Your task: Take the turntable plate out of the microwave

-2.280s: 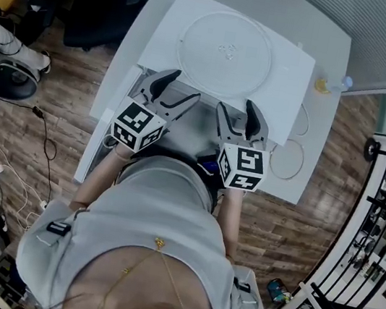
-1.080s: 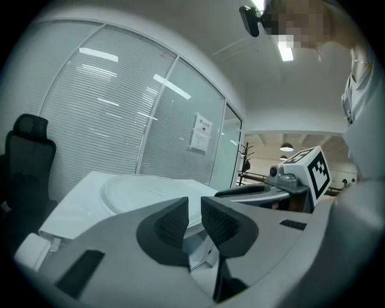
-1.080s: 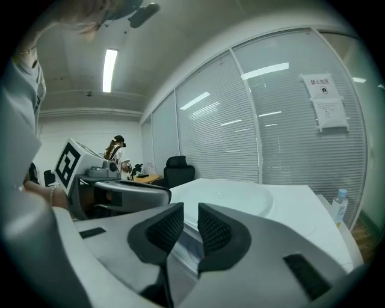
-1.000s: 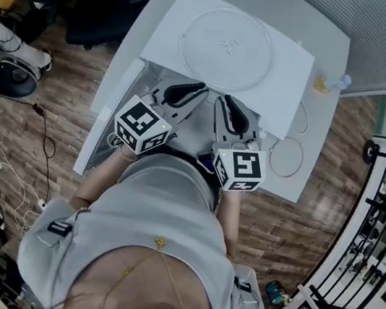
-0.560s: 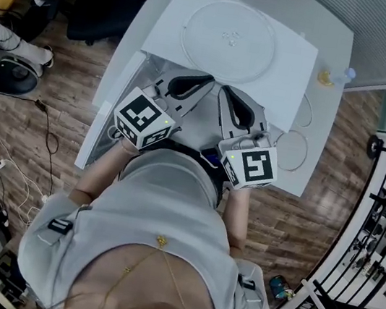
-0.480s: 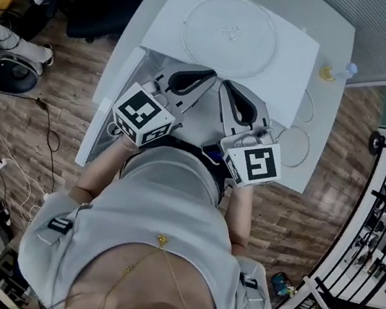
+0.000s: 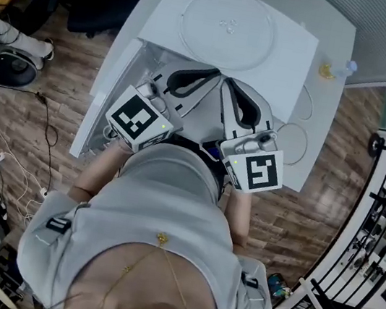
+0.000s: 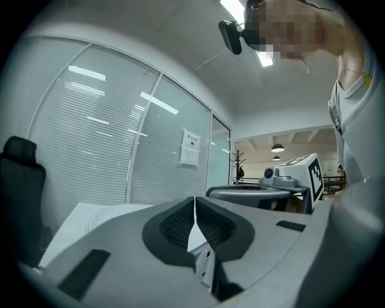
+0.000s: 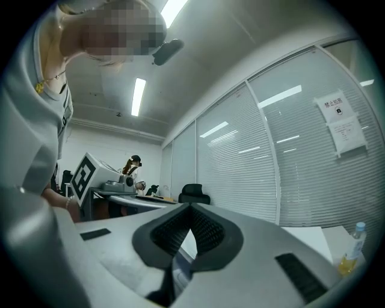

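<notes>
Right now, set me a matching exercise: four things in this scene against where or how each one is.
1 glass plate
2 microwave door
3 small bottle
4 left claw

A shut, empty
B on top of the microwave
C swung open
D on the table, right of the microwave

Pairs: 1-B, 2-C, 3-D, 4-A

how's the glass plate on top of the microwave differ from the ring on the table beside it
The glass plate is a wide solid disc, the ring a smaller open hoop. The glass plate lies on the microwave, the ring on the table. Both are round and flat.
</notes>
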### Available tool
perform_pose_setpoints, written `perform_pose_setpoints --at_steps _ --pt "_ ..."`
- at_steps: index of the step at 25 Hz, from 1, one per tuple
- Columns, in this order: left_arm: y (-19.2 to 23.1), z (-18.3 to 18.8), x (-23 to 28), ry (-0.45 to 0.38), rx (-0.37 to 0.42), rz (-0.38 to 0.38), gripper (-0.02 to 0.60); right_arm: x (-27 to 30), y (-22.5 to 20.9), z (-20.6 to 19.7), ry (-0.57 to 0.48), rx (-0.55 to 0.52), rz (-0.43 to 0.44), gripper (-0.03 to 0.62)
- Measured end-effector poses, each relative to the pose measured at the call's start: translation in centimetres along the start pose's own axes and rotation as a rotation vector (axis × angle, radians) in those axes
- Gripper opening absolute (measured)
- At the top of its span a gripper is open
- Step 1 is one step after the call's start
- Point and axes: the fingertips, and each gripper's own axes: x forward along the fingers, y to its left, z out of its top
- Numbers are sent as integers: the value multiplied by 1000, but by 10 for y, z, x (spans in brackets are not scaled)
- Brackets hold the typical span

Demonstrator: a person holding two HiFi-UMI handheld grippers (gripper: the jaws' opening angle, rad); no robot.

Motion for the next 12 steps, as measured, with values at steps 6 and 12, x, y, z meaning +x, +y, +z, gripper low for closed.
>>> perform_pose_setpoints --at_steps 6,12 --pt "-11 1 -3 -13 4 19 32 -8 6 1 -16 16 8 15" --pt "-16 -1 -6 0 13 34 32 -14 7 -3 -3 25 13 15"
